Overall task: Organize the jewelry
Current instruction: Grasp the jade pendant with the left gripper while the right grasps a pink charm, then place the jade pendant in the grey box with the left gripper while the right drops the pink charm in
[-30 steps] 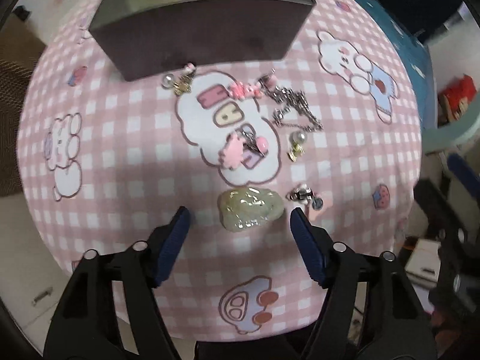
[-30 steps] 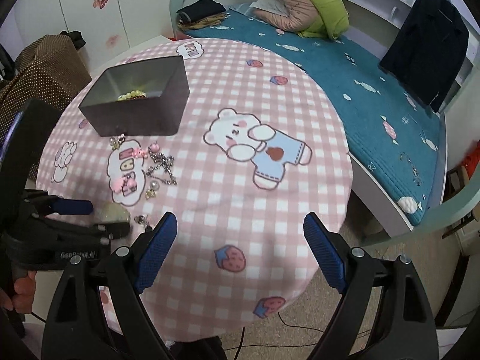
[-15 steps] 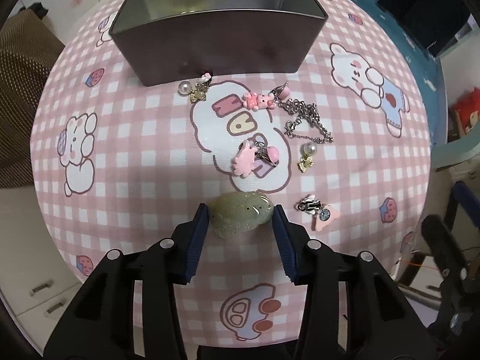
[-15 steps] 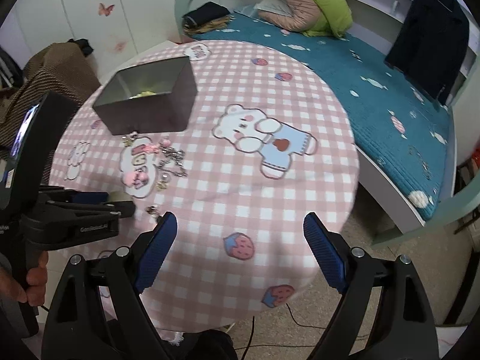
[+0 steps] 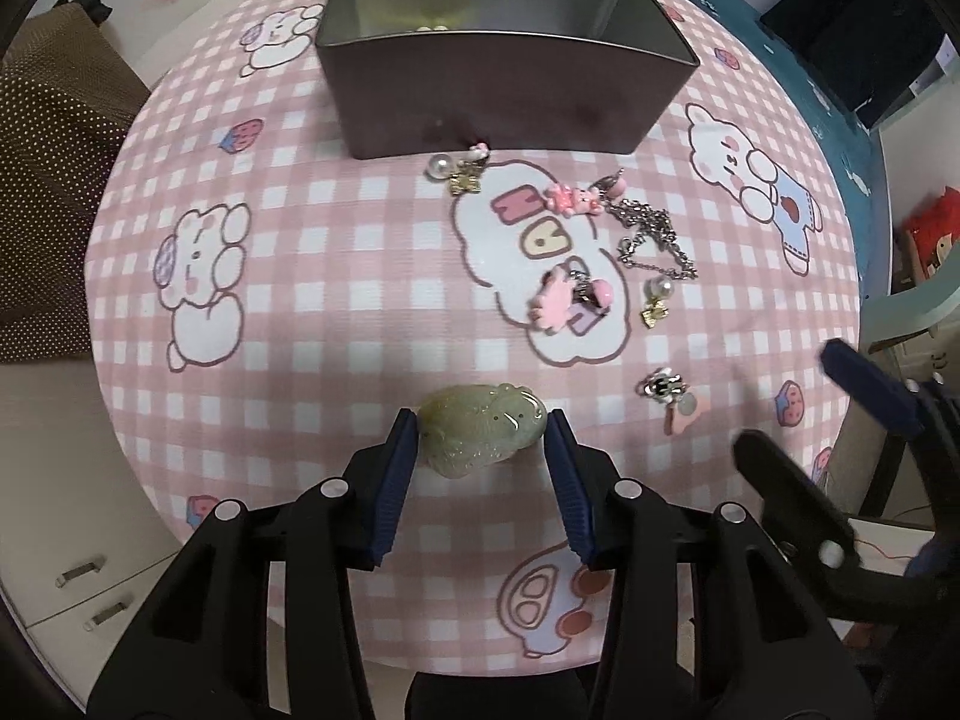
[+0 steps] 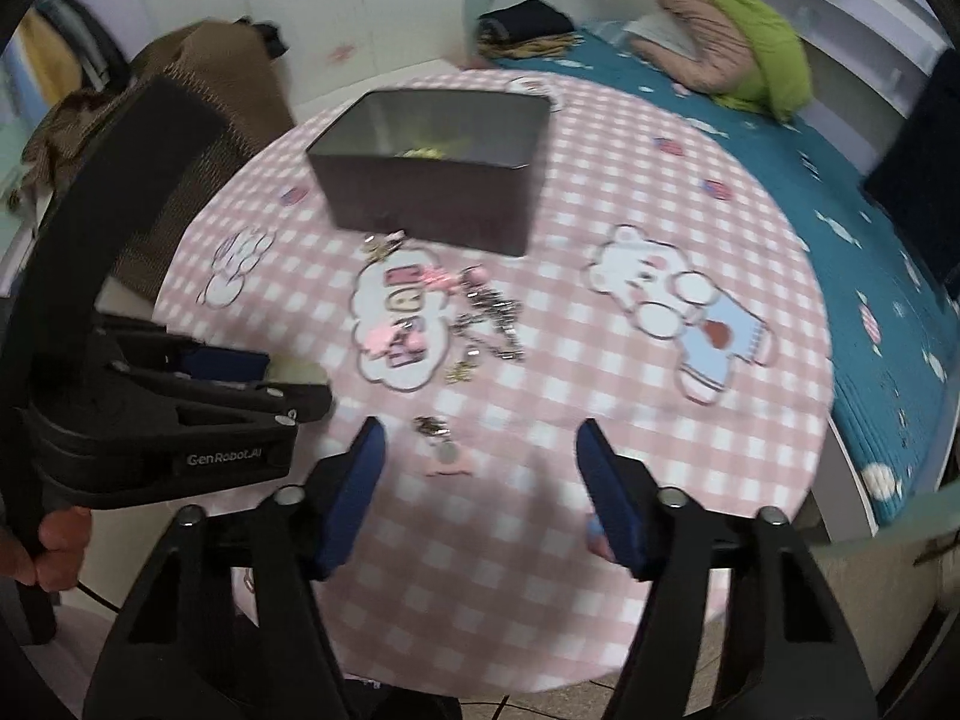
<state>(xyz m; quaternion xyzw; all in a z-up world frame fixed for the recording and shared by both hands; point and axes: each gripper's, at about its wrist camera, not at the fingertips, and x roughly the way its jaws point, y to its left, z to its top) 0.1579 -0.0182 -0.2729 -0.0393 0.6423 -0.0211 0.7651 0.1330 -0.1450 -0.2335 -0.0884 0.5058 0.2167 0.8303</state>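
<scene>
our left gripper (image 5: 481,450) has its blue-padded fingers (image 5: 396,468) closed onto the pale green carved jade pendant (image 5: 480,435), one pad on each end, so the pendant's long axis runs straight across from finger to finger. we cannot tell whether it has cleared the pink checked tablecloth with cartoon bears (image 5: 288,276) or rests on it. the open dark metal rectangular tin (image 5: 498,90) lies straight ahead along the fingers, at the far side of the table, with a few pale pieces visible inside. between pendant and tin, slightly to the right of the line, sit the loose pieces: a silver chain necklace (image 5: 651,237), a pink paw-shaped charm (image 5: 555,300) and pearl earrings with gold bows (image 5: 456,171).

our right gripper (image 6: 480,468) holds nothing, fingers spread wide apart, hovering near a small silver and pink charm (image 6: 441,447) just ahead of its tips. we judge the left is the hand to carry forward; the path should run high enough to pass over the tin's near wall.
</scene>
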